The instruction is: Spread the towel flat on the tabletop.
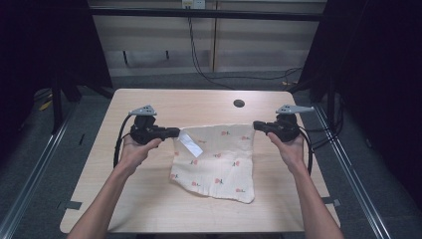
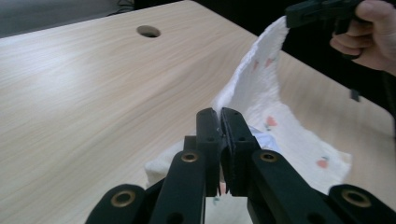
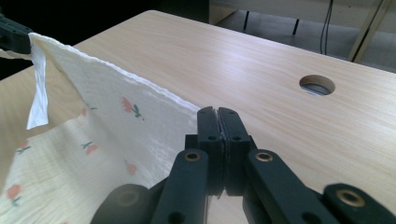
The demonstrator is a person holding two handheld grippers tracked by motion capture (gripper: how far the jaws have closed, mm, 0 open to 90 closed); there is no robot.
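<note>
Evenly stretched: cloth at table centre, top edge lifted, running nine to three o'clock. Clamped at its far-left corner by left gripper, far-right corner by right gripper; near edge draped toward six.

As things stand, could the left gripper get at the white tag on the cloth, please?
Probably not yet: the left gripper is shut on the cloth corner. The white tag hangs right beside it with nothing between, but the gripper would have to let go first.

L tool, R tool: jaws clamped, raised, facing inward.
</note>
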